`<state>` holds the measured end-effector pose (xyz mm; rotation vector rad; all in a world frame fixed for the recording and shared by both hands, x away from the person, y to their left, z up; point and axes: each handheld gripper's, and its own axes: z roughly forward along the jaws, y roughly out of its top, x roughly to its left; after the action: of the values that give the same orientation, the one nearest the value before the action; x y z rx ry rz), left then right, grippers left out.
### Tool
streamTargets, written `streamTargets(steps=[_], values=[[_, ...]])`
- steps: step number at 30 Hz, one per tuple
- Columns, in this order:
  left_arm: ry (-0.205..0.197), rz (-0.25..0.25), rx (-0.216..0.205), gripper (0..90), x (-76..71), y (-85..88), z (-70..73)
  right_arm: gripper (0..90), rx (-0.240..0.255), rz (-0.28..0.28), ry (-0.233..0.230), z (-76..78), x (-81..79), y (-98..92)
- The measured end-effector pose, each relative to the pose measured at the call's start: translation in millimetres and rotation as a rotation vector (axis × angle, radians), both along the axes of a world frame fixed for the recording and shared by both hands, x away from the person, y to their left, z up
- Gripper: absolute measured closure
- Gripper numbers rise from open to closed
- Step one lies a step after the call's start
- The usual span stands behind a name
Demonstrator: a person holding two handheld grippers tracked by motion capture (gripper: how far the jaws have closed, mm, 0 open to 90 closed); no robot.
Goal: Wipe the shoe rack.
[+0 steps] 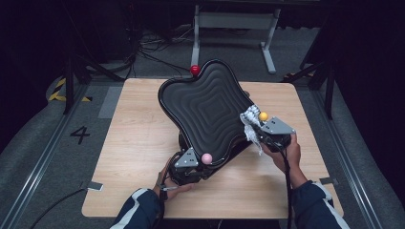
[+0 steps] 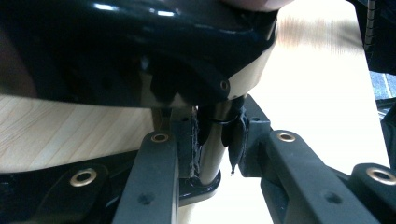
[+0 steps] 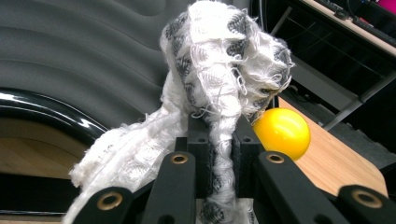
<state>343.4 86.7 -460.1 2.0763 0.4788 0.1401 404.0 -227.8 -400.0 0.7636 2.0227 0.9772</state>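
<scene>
1. From the high view we see a black seat [image 1: 207, 112] with a rippled surface, tilted up over the wooden tabletop [image 1: 138, 143], its near edge low and its far edge raised.
2. The left tool [image 1: 188, 164] sits at the near edge of the seat, beside a pink ball [image 1: 206, 158]. Its own view adds what the high view hides: its jaws are clenched on a dark post [image 2: 212, 140] under the seat's glossy black rim [image 2: 140, 42].
3. The right tool [image 1: 260, 136] is at the seat's right edge. Its own view shows the jaws grasping a frayed white cloth [image 3: 219, 93] with grey checks, bunched above the jaws against the rippled surface.
4. A yellow ball [image 3: 281, 132] lies just beside the cloth in that view; the high view places it on top of the right tool.
5. The high view alone shows a red ball [image 1: 195, 70] at the seat's far edge and the person's blue sleeves [image 1: 138, 210].
</scene>
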Motion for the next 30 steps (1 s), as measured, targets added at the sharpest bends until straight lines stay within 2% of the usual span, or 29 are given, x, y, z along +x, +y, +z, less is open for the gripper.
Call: streamTargets(steps=[1,4,10,13,19,22,25,30], values=[[0.001,-0.002,-0.001,73.4,0.2,0.2,-0.2,81.9,0.008,-0.001,0.003,-0.1,0.1,-1.2],[0.003,-0.005,-0.002,73.4,0.7,0.6,-0.3,82.0,-0.012,-0.005,-0.004,0.1,-1.6,1.4],[0.003,-0.005,-0.002,73.3,1.0,0.8,-0.6,81.9,0.003,0.04,0.005,1.6,-5.1,5.5],[0.002,-0.005,-0.002,73.4,1.1,0.7,-0.7,82.0,-0.002,0.066,0.011,2.6,-9.0,13.2],[0.003,-0.005,0.001,73.3,1.1,1.2,-0.5,82.0,-0.028,0.109,-0.009,3.2,-16.1,29.4],[0.003,-0.005,0.001,73.3,1.0,1.0,-0.6,82.1,-0.021,0.121,-0.007,3.1,-16.7,33.8],[0.003,-0.003,0.002,73.4,0.9,0.9,-0.4,82.0,-0.009,0.138,0.005,3.9,-16.1,36.8],[0.002,-0.002,0.001,73.4,0.7,0.9,-0.6,81.8,0.005,0.21,0.035,7.5,-14.9,46.0]])
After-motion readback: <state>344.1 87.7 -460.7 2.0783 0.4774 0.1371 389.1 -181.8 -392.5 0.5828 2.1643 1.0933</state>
